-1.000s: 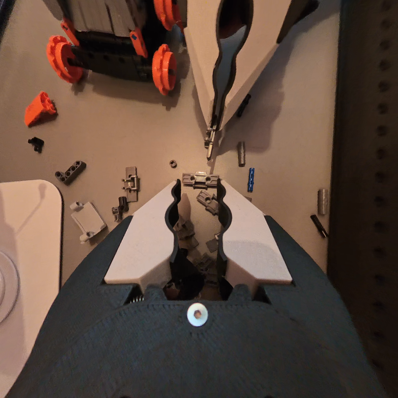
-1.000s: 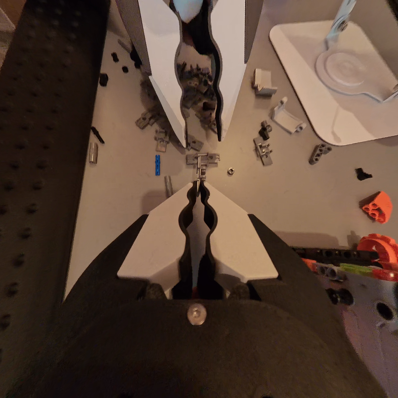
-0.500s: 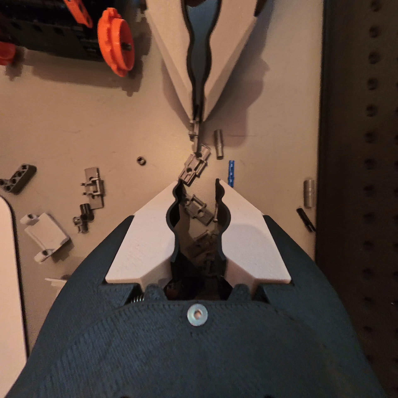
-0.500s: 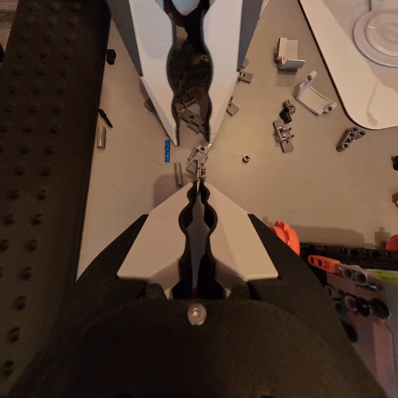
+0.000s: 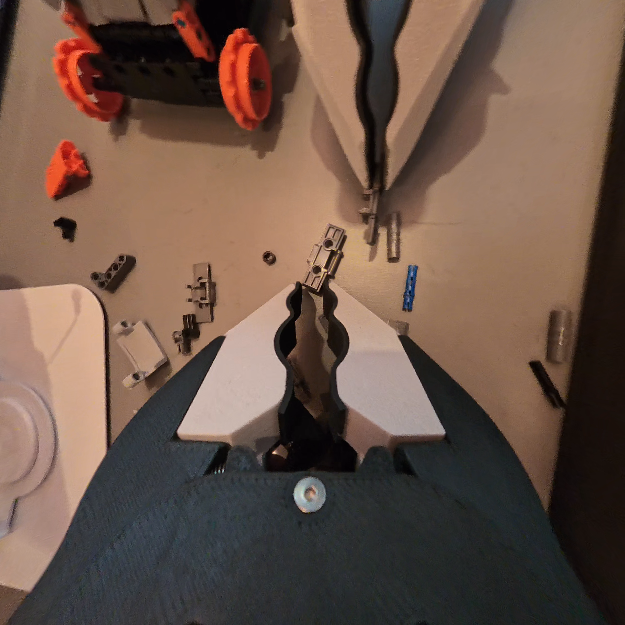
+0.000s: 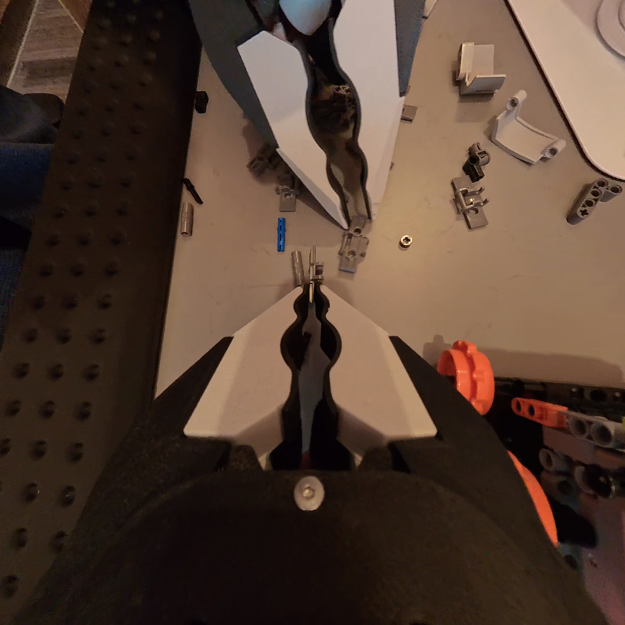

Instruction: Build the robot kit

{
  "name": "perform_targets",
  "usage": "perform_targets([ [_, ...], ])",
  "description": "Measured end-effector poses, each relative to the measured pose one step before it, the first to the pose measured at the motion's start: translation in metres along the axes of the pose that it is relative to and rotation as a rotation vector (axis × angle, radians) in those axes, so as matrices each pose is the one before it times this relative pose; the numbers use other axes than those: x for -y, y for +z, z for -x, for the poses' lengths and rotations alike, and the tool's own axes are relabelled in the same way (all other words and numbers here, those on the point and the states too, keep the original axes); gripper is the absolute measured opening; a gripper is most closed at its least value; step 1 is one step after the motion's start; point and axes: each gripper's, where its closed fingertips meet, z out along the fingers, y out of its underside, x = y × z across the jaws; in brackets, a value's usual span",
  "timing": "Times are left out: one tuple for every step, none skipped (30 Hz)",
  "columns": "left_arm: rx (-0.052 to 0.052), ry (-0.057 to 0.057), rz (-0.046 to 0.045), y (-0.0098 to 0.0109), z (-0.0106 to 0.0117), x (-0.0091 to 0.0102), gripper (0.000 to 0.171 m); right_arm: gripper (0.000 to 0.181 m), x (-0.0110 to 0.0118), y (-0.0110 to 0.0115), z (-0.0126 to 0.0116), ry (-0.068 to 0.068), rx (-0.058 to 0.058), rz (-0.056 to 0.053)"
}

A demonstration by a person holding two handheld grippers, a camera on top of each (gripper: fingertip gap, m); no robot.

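My left gripper (image 5: 313, 289) is shut on the near end of a flat grey track link (image 5: 324, 260), which sticks out forward and tilts to the right. It also shows in the right wrist view (image 6: 353, 248), below the left gripper (image 6: 357, 220). My right gripper (image 6: 311, 291) is shut on a second small grey link (image 6: 315, 270), seen edge-on. In the left wrist view the right gripper (image 5: 373, 184) points toward me with that link (image 5: 370, 216) hanging from its tip. The two links are a short way apart and do not touch.
A black model with orange wheels (image 5: 162, 67) stands at the far left. Loose parts lie around: an orange piece (image 5: 66, 169), grey links (image 5: 203, 291), a blue pin (image 5: 410, 287), grey sleeves (image 5: 392, 236). A white base (image 5: 50, 372) is at the left, a black perforated board (image 5: 602, 304) at the right. Left tips to right tips: about 6 cm. My left gripper's tips are some 4 cm from the blue pin (image 5: 410, 287). The right camera catches it too, in the right wrist view (image 6: 280, 232).
My left gripper has closed from open onto the grey track link, which now sticks out of its tips. The right gripper, still holding its link, now sits farther right of it.
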Motion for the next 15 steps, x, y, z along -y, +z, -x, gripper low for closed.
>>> perform_targets([
  [0.003,-0.0301,-0.00449,0.00139,0.00145,0.00005,0.012,0.0,-0.00054,-0.00024,-0.00006,0.0022,0.0026,0.0016],
  [0.0011,-0.0176,-0.00764,0.00085,0.00031,0.00085,0.011,0.0,-0.00015,-0.00053,-0.0012,0.0035,-0.0046,0.0004],
  [-0.0005,-0.0098,-0.00555,0.00075,-0.00097,0.0012,0.011,0.0,0.00069,-0.00026,-0.00103,0.0083,-0.002,-0.0048],
  [0.0148,-0.0218,0.00462,0.00037,0.00164,0.00047,0.012,0.0,0.00108,0.00043,-0.00018,0.0122,0.0045,-0.0077],
  [0.0224,-0.0139,0.0007,0.00065,0.00245,0.0008,0.012,0.0,0.00063,0.00126,-0.00028,0.0135,0.0041,-0.0035],
  [0.0022,-0.0098,0.00261,0.00076,-0.00135,0.00023,0.012,0.0,-0.00064,0.00161,-0.00109,0.0125,-0.001,0.0036],
  [0.0017,-0.0187,0.00211,-0.00011,-0.00146,0.00077,0.012,0.0,-0.00101,0.00143,-0.00142,0.0121,-0.0025,0.005],
  [0.0121,-0.0135,0.00244,0.00002,0.00007,0.00049,0.014,0.0,-0.0003,0.0013,-0.00078,0.0146,0.0024,0.0003],
  [0.0106,-0.0019,-0.00454,0.00016,-0.00011,0.00092,0.017,0.0,0.00054,0.00122,-0.00058,0.018,0.0042,-0.005],
  [-0.0006,-0.0008,-0.00401,0.00015,-0.00118,0.0004,0.016,0.001,0.00051,0.00127,-0.00093,0.0164,0.002,-0.0037],
  [-0.0029,-0.0057,0.00044,-0.00033,-0.0004,-0.00025,0.017,0.001,-0.00017,0.00117,-0.00094,0.0089,-0.0006,0.0017],
  [-0.0083,-0.0049,0.00023,-0.00063,-0.00057,-0.00029,0.019,0.001,-0.00032,0.00097,-0.00059,0.0043,-0.0011,0.0025],
  [-0.0194,-0.0011,-0.00252,-0.00044,-0.00245,-0.00037,0.019,0.001,0.00048,0.00078,-0.001,0.0081,-0.0027,-0.0015],
  [-0.0189,-0.0024,-0.00277,-0.00051,-0.0028,-0.00036,0.018,0.001,0.00089,0.00078,-0.00055,0.0103,0.0004,-0.0028],
  [-0.0056,-0.0025,0.0003,-0.00054,-0.0009,-0.00041,0.019,0.001,0.00063,0.00064,0.00089,0.005,0.0069,-0.0024],
])
